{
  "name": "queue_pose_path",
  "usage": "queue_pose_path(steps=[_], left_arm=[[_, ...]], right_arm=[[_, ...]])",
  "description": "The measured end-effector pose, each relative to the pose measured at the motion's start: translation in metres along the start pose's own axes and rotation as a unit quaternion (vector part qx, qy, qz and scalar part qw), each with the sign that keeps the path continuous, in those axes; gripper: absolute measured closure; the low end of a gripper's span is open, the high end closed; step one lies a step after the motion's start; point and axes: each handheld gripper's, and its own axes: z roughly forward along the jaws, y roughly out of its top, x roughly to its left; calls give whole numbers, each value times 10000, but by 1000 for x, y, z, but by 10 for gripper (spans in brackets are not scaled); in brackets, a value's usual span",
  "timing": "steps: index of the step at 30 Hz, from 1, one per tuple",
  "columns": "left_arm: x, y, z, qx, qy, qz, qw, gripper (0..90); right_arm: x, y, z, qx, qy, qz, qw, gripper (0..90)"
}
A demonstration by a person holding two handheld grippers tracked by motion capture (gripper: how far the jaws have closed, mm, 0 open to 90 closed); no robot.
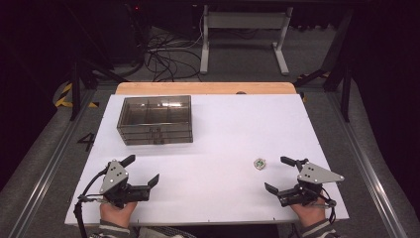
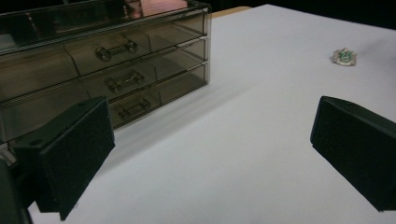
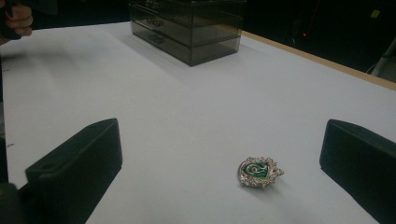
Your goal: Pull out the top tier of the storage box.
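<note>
The drawer box (image 1: 155, 119) sits shut, far from the person. The brooch (image 1: 259, 163) lies loose, well right of the drawer box and nearer the person, just ahead of the right gripper (image 1: 280, 174). The left gripper (image 1: 141, 170) waits nearer the box. Both grippers' jaws are spread, holding nothing, likely ready to begin.

Green-and-silver brooch (image 3: 259, 172) lies flat on white table (image 3: 196, 107), well apart from smoky drawer box (image 1: 155, 120).

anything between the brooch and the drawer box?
Nothing: bare white tabletop runs from the brooch to the drawer box, clearest in the right gripper view.
</note>
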Motion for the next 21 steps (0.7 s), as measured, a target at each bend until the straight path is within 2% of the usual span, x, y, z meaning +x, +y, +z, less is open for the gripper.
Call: queue_pose_path(steps=[2, 4, 11, 13, 21], left_arm=[[1, 0, -1, -72, -37, -28, 10000, 3], [1, 0, -3, -126, -46, 38, 9999, 4], [-2, 2, -4, -255, -71, 256, 9993, 17], [-3, 2, -5, -263, -21, 331, 9991, 17], [-3, 5, -4, -243, -83, 267, 9993, 18]], right_arm=[[-1, -1, 0, 6, 24, 24, 10000, 0], [-3, -3, -1, -27, 52, 121, 9999, 1], [-2, -2, 1, -14, 60, 60, 10000, 1], [-2, -3, 2, 17, 85, 19, 10000, 1], [0, -5, 9, 89, 179, 29, 9998, 3]])
